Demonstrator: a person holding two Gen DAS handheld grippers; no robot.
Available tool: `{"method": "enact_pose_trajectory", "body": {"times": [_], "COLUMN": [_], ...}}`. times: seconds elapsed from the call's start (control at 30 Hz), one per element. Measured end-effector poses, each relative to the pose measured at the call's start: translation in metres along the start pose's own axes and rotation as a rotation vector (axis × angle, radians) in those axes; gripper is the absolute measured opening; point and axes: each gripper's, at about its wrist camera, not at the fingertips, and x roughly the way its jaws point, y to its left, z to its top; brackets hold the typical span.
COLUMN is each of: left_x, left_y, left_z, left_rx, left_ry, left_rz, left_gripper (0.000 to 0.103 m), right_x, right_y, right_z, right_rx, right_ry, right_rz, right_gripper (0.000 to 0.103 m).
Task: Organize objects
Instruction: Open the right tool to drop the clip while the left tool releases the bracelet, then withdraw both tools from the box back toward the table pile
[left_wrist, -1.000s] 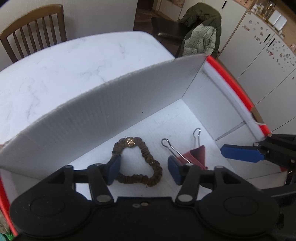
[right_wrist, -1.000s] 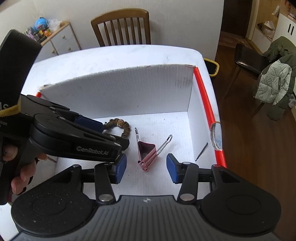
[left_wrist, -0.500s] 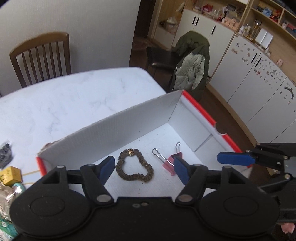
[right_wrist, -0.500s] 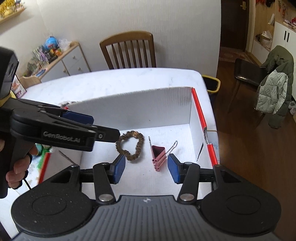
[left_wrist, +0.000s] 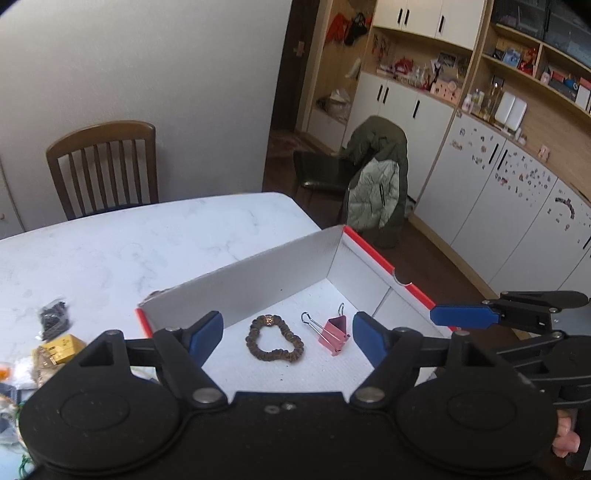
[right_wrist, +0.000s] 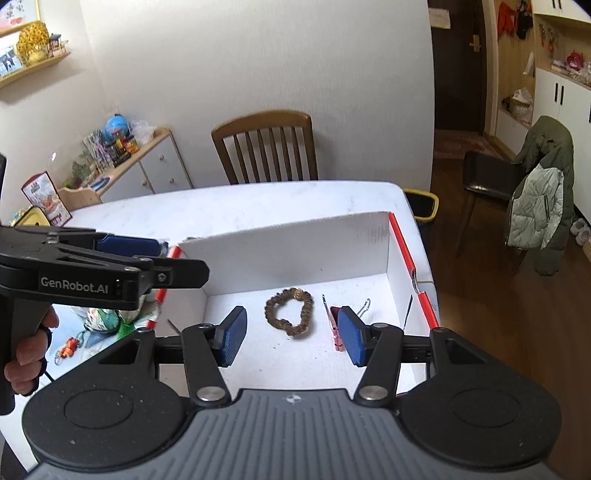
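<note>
White marble table (left_wrist: 122, 243) carries our box (left_wrist: 280, 273), scrunchie (left_wrist: 275, 338) and binder clip (left_wrist: 334, 330) inside; left gripper (left_wrist: 288, 338) and right gripper (right_wrist: 291, 334) hover spread, empty, so next we fetch clutter (left_wrist: 55, 343) at nine o'clock.

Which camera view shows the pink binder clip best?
The left wrist view: the pink binder clip lies fully visible in the box. In the right wrist view, the right gripper finger hides most of it.
</note>
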Motion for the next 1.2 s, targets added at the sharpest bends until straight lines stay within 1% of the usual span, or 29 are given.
{"method": "enact_pose_trajectory", "body": {"times": [0.27, 0.37, 0.43, 0.47, 0.6, 0.7, 0.8, 0.83, 0.9, 0.97, 1.2], "left_x": [-0.040, -0.054, -0.063, -0.067, -0.084, -0.096, -0.106, -0.109, -0.115, -0.121, -0.132], "left_y": [0.012, 0.020, 0.029, 0.034, 0.051, 0.065, 0.080, 0.085, 0.094, 0.103, 0.131], "left_z": [-0.014, -0.022, -0.026, -0.028, -0.037, -0.044, -0.050, -0.052, -0.056, -0.060, -0.075], "left_rx": [0.006, 0.009, -0.005, -0.011, -0.006, -0.012, -0.027, -0.030, -0.031, -0.030, -0.048], "left_ry": [-0.066, -0.089, -0.093, -0.095, -0.111, -0.122, -0.125, -0.124, -0.125, -0.129, -0.125], "left_rz": [0.002, 0.005, 0.003, -0.001, 0.012, 0.012, 0.007, 0.006, 0.004, 0.005, 0.009], "left_gripper": [0.081, 0.084, 0.086, 0.086, 0.091, 0.093, 0.096, 0.097, 0.099, 0.102, 0.102], "right_x": [-0.019, -0.024, -0.027, -0.028, -0.030, -0.032, -0.035, -0.035, -0.035, -0.034, -0.030], "right_y": [0.027, 0.041, 0.052, 0.057, 0.079, 0.096, 0.114, 0.120, 0.131, 0.140, 0.174], "right_z": [-0.006, -0.008, -0.011, -0.012, -0.016, -0.019, -0.024, -0.026, -0.029, -0.032, -0.043], "right_rx": [-0.003, 0.000, -0.002, -0.002, 0.015, 0.018, 0.021, 0.022, 0.028, 0.038, 0.050], "right_ry": [-0.061, -0.080, -0.093, -0.099, -0.114, -0.126, -0.150, -0.157, -0.159, -0.154, -0.139], "right_rz": [-0.018, -0.016, -0.018, -0.016, -0.004, 0.004, 0.002, 0.001, 0.001, 0.006, 0.003], "right_gripper": [0.057, 0.059, 0.064, 0.064, 0.070, 0.072, 0.080, 0.080, 0.081, 0.084, 0.085]}}
